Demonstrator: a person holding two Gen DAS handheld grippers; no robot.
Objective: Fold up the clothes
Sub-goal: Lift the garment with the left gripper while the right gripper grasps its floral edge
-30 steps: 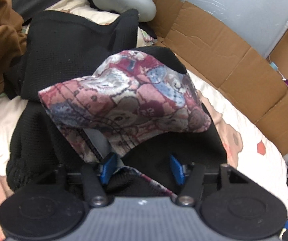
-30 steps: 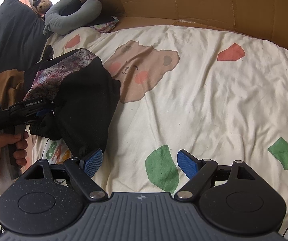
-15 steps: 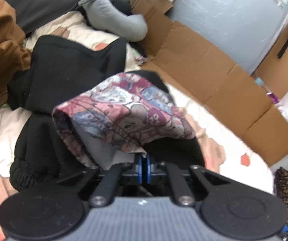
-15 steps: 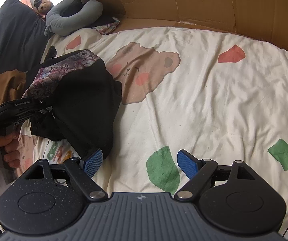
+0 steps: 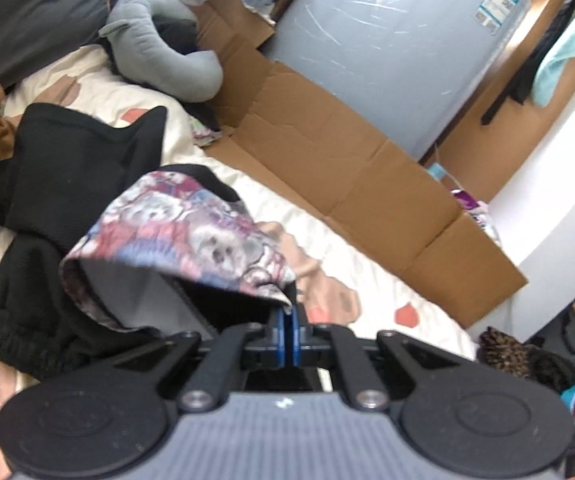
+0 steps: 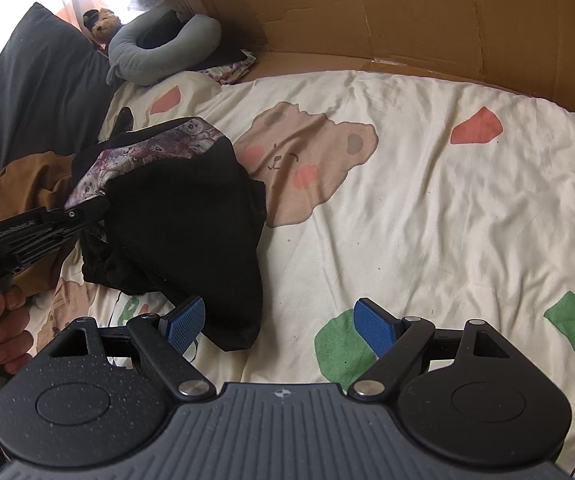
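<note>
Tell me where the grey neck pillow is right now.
The grey neck pillow lies at the far left corner of the bed in the right wrist view, between the dark pillow and the cardboard.

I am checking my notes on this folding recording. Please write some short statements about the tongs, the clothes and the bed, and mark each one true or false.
1. The left tongs are shut on the edge of the patterned garment. True.
2. The right tongs hold the black garment. False: they are open and grip nothing; the black cloth only lies near the left finger.
3. A grey neck pillow lies at the far end of the bed. True.
4. The bed sheet is plain white. False: it is cream with a bear face and red and green patches.
5. Cardboard stands along the bed's far side. True.
</note>
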